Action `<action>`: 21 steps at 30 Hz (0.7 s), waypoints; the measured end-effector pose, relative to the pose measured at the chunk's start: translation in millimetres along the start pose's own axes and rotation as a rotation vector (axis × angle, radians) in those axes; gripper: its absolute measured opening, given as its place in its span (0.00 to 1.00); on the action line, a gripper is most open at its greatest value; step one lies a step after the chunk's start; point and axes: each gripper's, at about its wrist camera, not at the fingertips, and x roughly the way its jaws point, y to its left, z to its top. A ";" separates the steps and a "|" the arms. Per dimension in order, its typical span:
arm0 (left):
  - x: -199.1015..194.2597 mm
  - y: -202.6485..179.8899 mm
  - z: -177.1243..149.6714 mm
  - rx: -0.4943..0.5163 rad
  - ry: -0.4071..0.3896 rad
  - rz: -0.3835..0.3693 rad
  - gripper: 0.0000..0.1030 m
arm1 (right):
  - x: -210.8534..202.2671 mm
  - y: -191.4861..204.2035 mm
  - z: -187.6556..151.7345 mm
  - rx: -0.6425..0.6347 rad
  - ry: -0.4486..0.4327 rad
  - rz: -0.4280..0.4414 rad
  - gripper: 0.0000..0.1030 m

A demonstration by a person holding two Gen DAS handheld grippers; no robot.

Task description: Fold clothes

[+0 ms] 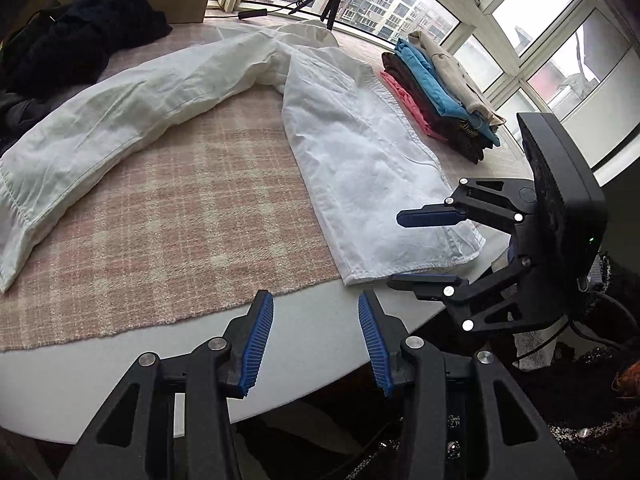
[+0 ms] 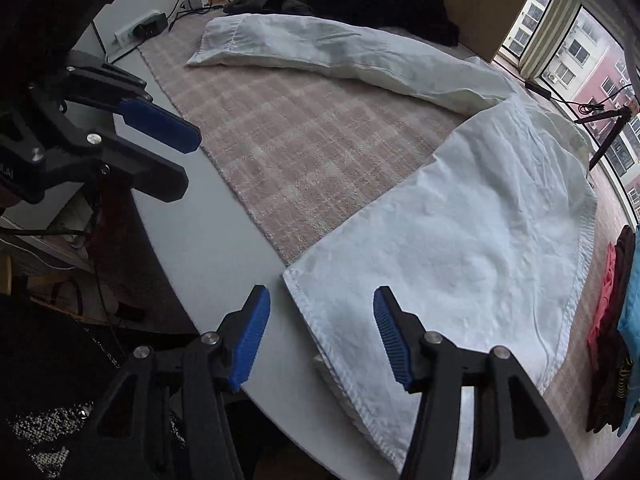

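A curved bay of white-framed windows (image 1: 532,36) wraps the round white table (image 1: 316,344), which is partly covered by a pink checked woven cloth (image 1: 192,216). Across that cloth lies the white shirt (image 1: 352,152), crinkled cotton with stitched hems, one long sleeve flung out sideways. A folded stack (image 1: 436,92) of red, brown, blue and beige clothes sits near the windows; a dark heap (image 1: 76,36) lies opposite. The left gripper (image 1: 316,340) hangs open over the table edge; the right gripper (image 2: 320,336) gapes empty above the shirt's hem. No writing is legible.
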 end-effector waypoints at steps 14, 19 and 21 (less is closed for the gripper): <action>-2.9 8.1 6.0 0.116 0.004 -0.077 0.44 | -10.4 -73.7 -9.5 0.412 -0.025 0.149 0.04; 21.5 -19.7 9.1 0.115 0.023 -0.133 0.44 | -71.8 -128.2 -31.8 0.561 -0.160 0.203 0.04; 34.9 -32.8 11.9 0.103 0.031 -0.166 0.44 | -91.2 -144.1 -38.1 0.587 -0.200 0.207 0.04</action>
